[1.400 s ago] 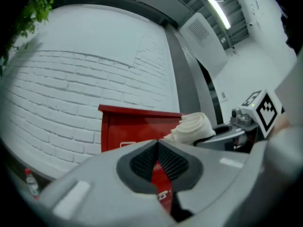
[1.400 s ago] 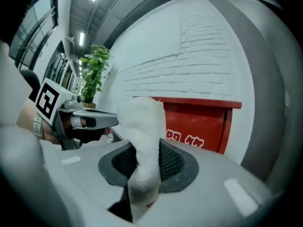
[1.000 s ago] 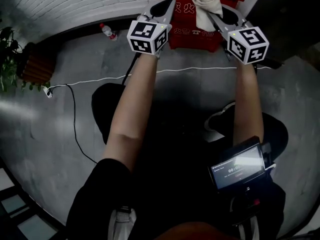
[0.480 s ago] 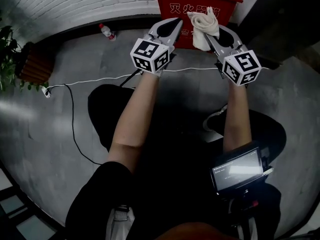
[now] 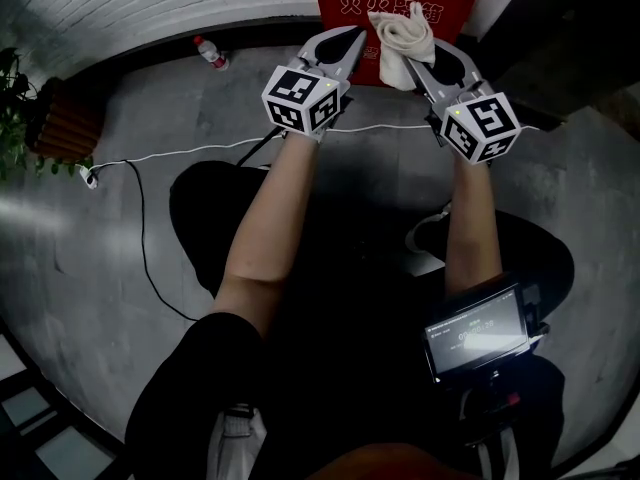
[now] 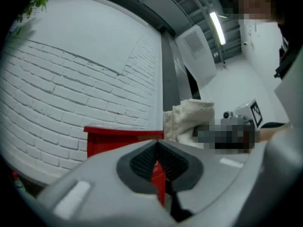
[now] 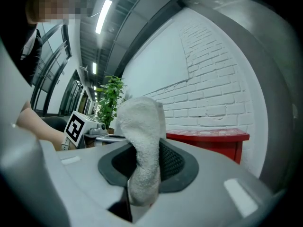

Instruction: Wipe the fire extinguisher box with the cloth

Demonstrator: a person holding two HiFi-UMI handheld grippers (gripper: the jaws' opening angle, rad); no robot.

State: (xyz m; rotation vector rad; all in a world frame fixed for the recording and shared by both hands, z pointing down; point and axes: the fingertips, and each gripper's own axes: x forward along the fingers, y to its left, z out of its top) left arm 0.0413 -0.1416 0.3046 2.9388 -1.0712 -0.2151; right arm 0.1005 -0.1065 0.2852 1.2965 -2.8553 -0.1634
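The red fire extinguisher box (image 5: 352,6) stands against the white brick wall at the top of the head view; its top edge (image 6: 124,131) and its lid (image 7: 208,135) show in the gripper views. My right gripper (image 5: 420,46) is shut on a cream cloth (image 5: 400,30), which bunches up out of the jaws (image 7: 142,150) in front of the box. My left gripper (image 5: 352,40) is shut and holds nothing, its tips just before the box front. The cloth (image 6: 189,119) also shows to the right in the left gripper view.
A plastic bottle (image 5: 208,55) lies on the floor left of the box. A white cable (image 5: 180,153) runs across the grey floor to a plug by a potted plant (image 5: 40,118). A device with a lit screen (image 5: 478,335) hangs at my waist.
Both grippers have come back a little from the box and closer together, the right one still carrying the cloth. The box has slid toward the top edge of the head view.
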